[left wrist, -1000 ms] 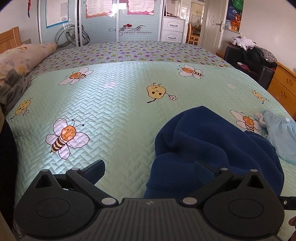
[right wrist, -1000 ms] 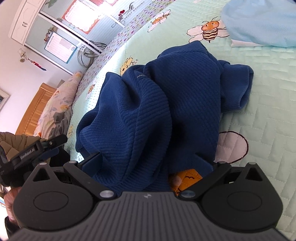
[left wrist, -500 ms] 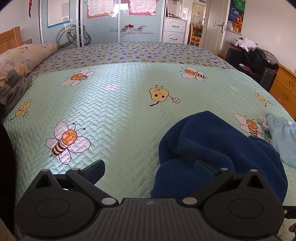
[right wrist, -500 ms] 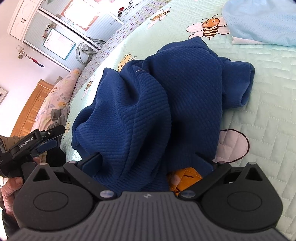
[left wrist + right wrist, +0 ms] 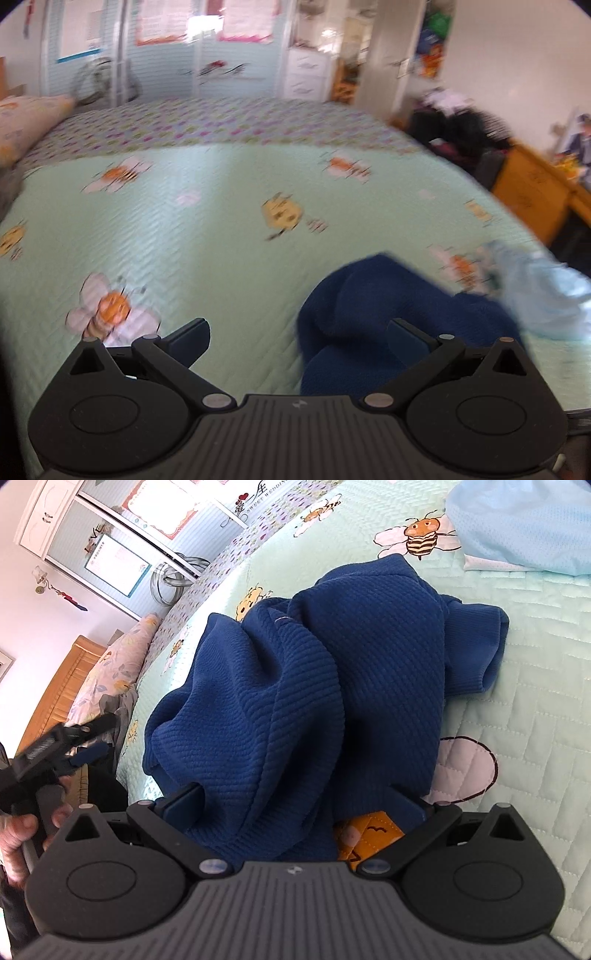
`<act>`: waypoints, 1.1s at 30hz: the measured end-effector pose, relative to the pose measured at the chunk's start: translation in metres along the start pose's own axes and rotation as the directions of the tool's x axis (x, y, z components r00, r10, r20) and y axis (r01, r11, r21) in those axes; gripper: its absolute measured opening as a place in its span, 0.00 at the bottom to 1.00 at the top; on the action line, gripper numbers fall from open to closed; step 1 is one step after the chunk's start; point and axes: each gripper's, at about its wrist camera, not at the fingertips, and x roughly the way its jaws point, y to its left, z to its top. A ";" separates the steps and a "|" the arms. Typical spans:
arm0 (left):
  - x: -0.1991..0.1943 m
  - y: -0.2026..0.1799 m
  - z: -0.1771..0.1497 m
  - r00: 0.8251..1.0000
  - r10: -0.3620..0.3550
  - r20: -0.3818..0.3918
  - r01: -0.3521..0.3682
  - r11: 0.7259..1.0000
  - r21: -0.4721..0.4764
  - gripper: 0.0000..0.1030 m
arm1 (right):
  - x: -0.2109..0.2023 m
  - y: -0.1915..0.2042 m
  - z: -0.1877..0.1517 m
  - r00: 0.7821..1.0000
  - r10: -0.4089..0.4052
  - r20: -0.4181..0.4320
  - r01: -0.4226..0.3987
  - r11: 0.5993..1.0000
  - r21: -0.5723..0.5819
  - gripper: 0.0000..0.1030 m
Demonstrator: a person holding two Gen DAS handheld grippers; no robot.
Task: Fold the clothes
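A crumpled navy knit sweater (image 5: 295, 672) lies in a heap on the mint bee-print bedspread (image 5: 535, 701). My right gripper (image 5: 295, 797) hovers right over its near edge, open wide, with folds of cloth lying between the fingers but not pinched. In the blurred left wrist view the sweater (image 5: 388, 317) sits low and right. My left gripper (image 5: 297, 332) is open, its right finger over the sweater's edge and its left finger over bare bedspread (image 5: 203, 229). The right wrist view also shows the left gripper (image 5: 62, 746) held by a hand at the far left.
A light blue garment (image 5: 517, 520) lies beyond the sweater at the right. A floral pillow (image 5: 26, 125) and grey cloth sit at the bed's left end. A wooden dresser (image 5: 532, 188) and a chair piled with clothes (image 5: 458, 122) stand past the bed's right side.
The left wrist view has gone blurry as that gripper swings; the sweater now sits lower and further right in it. The right gripper has barely moved over the heap.
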 end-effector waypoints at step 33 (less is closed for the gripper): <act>-0.133 0.015 0.018 0.920 -0.299 0.253 0.296 0.954 0.047 0.99 | -0.016 0.011 -0.013 0.999 0.050 -0.002 -0.050 0.999 -0.009 1.00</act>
